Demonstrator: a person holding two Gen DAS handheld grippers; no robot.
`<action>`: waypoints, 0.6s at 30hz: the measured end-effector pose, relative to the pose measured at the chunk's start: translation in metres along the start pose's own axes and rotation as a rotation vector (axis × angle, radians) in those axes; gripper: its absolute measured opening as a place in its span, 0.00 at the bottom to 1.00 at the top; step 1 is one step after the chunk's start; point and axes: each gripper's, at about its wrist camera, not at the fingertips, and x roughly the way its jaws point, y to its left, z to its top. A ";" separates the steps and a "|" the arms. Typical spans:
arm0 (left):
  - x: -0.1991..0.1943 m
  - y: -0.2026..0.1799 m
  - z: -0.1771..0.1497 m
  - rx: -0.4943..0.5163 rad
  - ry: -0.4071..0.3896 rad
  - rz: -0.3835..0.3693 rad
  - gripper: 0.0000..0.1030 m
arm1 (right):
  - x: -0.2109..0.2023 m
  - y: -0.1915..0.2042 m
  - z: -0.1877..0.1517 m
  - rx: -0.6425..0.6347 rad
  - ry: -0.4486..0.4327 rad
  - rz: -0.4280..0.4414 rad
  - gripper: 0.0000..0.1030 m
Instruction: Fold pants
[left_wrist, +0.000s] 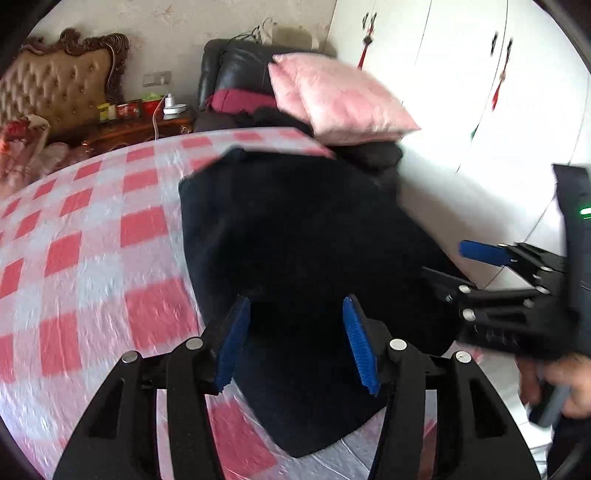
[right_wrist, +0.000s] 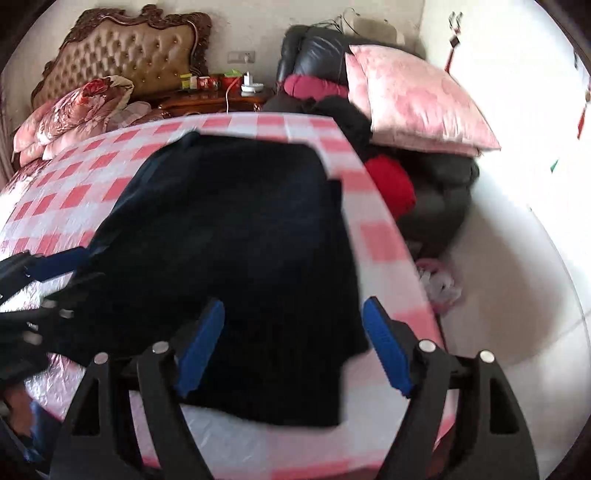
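A glossy pink-and-white checked plastic-covered table (right_wrist: 376, 236) carries soft, dark navy folded pants (right_wrist: 229, 236) near its right edge. Above the pants' near hem, the left gripper (left_wrist: 295, 343) and right gripper (right_wrist: 295, 354) hover, blue ribbed pads spread wide, holding nothing.

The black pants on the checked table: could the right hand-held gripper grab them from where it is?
Probably yes. The right hand-held gripper is open right over the pants, and nothing lies between them.
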 end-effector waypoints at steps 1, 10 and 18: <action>0.000 -0.003 -0.003 0.012 -0.002 0.019 0.51 | 0.002 0.005 -0.006 0.003 0.004 -0.012 0.75; -0.023 -0.005 -0.007 -0.003 0.024 0.059 0.57 | 0.014 0.005 -0.016 0.003 0.014 -0.033 0.81; -0.047 -0.008 -0.003 0.001 -0.005 0.090 0.85 | 0.015 0.001 -0.013 0.019 0.013 -0.041 0.81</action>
